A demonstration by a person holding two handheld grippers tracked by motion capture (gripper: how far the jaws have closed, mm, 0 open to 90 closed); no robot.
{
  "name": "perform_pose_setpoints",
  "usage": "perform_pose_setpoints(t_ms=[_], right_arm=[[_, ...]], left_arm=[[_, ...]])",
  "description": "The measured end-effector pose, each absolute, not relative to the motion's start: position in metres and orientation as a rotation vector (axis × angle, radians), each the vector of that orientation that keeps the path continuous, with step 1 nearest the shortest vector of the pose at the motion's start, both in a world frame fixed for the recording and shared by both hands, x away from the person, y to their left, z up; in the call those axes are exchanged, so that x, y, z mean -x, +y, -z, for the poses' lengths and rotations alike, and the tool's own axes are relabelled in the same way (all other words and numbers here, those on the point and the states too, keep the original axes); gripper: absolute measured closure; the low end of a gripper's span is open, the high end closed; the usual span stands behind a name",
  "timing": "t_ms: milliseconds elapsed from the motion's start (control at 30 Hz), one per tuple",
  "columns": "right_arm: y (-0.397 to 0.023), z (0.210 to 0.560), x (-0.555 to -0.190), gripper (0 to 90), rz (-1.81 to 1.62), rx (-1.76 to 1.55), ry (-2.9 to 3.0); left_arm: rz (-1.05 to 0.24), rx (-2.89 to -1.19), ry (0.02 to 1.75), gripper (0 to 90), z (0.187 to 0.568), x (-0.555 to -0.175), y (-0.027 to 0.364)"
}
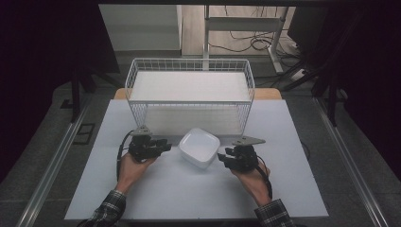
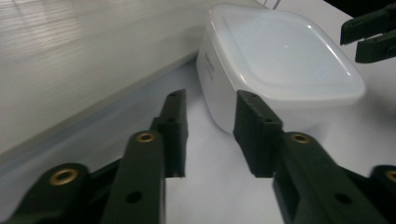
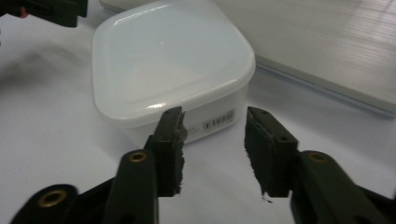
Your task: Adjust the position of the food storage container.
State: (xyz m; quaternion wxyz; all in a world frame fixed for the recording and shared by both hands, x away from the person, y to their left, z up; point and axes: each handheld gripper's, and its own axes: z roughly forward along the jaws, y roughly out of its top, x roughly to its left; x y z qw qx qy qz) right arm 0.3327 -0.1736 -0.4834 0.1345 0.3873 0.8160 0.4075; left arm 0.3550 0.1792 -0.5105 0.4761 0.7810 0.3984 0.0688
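A lidded white container (image 1: pixel 199 147) sits on the surface (image 1: pixel 165 189) just in front of the wire basket (image 1: pixel 189 90). The left gripper (image 1: pixel 163 144) and right gripper (image 1: pixel 222 156) flank it, jaws spread and empty, seemingly lined up to grasp opposite sides together.

Dim room, grey floor (image 1: pixel 56 156), cables (image 1: pixel 250 42) behind table (image 1: pixel 293 189).

The container (image 3: pixel 173 60) at centre frame looked like glossy, smooth white plastic; the basket (image 1: pixel 189 66) above it was white-coated wire; the table (image 1: pixel 293 189) was matt.
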Motion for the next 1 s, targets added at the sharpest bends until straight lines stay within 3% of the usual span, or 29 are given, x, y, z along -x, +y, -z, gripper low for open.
perform_pose_setpoints(t_ms=[100, 133, 333, 1000], right_arm=[[-0.171, 0.485, -0.337, 66.9, -1.167, -1.122, 2.366], [-0.17, 0.486, -0.342, 72.1, -1.158, -1.138, 2.357], [-0.169, 0.493, -0.351, 85.3, -1.153, -1.161, 2.332], [-0.17, 0.504, -0.357, 89.1, -1.168, -1.201, 2.367]], left_arm=[[-0.156, -1.898, 0.984, 72.9, 0.514, -0.361, 0.174], [-0.16, -1.909, 0.981, 77.4, 0.516, -0.364, 0.172], [-0.13, -1.93, 0.984, 85.2, 0.528, -0.378, 0.153], [-0.083, -1.995, 0.975, 89.7, 0.524, -0.344, 0.137]])
